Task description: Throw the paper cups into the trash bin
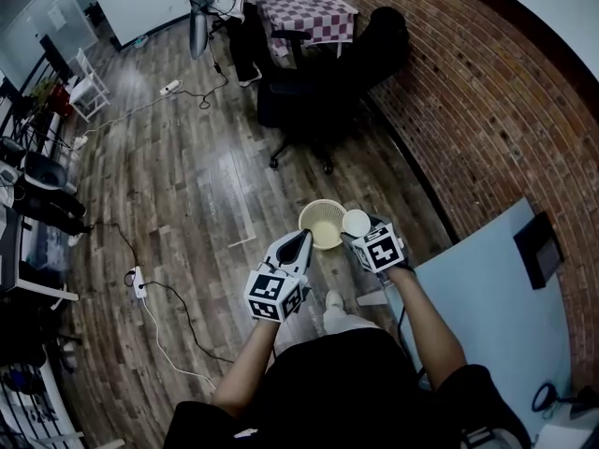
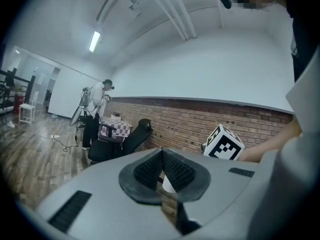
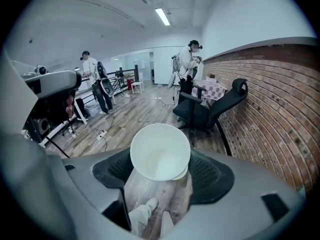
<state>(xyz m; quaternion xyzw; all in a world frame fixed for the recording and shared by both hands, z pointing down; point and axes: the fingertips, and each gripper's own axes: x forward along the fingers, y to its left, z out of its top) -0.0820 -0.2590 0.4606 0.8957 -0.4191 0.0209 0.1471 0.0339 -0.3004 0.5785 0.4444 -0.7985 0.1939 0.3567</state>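
White paper cup sits gripped between the wide-spread fingers of our right gripper, its open mouth facing back at us. From the head view it hangs just at the right rim of the cream trash bin. Our left gripper has its fingers closed together, empty, near the bin's left rim.

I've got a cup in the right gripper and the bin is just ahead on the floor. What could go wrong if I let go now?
1. In the head view the paper cup, clamped in the right gripper, sits over the right rim of the trash bin, not its middle. Released now, it may clip the rim and land on the floor.
2. The left gripper, shut, hangs by the bin's left edge and could deflect the cup.
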